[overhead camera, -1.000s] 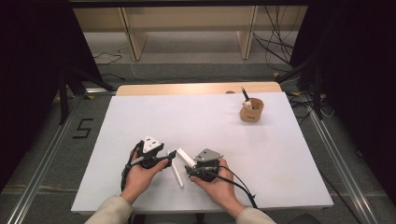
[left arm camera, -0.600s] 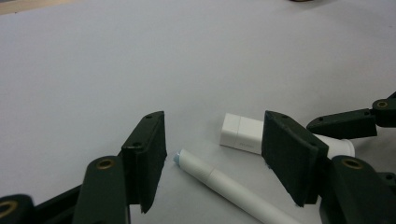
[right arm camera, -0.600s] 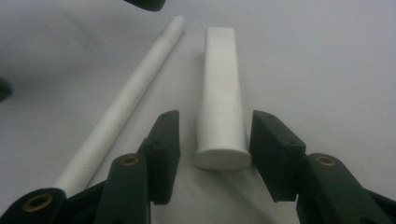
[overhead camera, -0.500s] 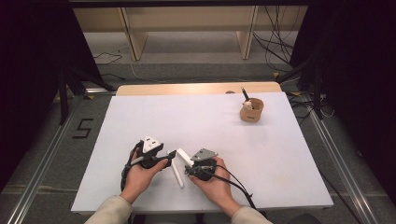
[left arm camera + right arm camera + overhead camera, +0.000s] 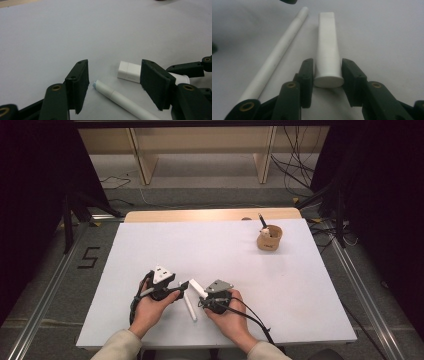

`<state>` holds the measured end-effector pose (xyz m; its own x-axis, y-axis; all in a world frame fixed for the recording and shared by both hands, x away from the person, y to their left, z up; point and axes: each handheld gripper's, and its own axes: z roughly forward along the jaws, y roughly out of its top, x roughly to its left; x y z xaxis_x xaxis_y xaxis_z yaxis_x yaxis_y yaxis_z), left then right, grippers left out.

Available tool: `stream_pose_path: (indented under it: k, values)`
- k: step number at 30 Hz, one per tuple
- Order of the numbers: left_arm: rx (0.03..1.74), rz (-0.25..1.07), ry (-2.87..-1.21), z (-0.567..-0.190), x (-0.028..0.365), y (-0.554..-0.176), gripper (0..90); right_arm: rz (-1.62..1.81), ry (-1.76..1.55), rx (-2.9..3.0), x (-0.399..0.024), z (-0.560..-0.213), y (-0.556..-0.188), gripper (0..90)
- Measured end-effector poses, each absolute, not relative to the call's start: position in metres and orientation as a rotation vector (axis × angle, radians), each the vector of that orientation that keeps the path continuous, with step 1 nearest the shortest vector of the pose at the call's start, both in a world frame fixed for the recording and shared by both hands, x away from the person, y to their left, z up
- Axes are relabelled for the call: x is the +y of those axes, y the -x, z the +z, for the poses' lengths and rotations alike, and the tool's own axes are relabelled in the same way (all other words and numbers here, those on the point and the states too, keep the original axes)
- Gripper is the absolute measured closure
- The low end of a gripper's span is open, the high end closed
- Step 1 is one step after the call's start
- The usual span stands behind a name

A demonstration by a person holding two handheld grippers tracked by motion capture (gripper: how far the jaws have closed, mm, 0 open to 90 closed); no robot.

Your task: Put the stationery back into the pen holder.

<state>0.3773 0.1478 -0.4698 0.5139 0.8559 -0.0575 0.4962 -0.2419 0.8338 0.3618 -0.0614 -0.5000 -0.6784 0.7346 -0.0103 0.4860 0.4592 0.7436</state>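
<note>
From the high view, we see the white table (image 5: 310,310) with a brown cup (image 5: 269,239) at its far right, well apart from both hands. Our left gripper (image 5: 184,285) and right gripper (image 5: 196,287) meet near the table's near edge, tips almost touching. A white pen (image 5: 190,306) lies on the table between the two hands, and a white cap (image 5: 197,287) sits at the right gripper's tip, just beside the pen.

In the left gripper view, our jaws stand apart and hold nothing; the pen (image 5: 120,98) lies on the table between them, and the cap (image 5: 129,71) lies just beyond it.

In the right gripper view, our jaws have just been closing and press the cap (image 5: 327,51) from both sides at its wide near end. The pen (image 5: 279,52) lies left of the cap.
</note>
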Motion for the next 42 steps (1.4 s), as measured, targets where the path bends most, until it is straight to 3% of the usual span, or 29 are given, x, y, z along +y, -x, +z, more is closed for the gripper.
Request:
stream_pose_path:
  k: [42]
  values:
    - [1.109, 0.531, -1.903, -0.47, 0.148, -0.378, 40.1, 1.169, -1.104, 2.426, -0.07, -0.486, -0.374, 65.3]
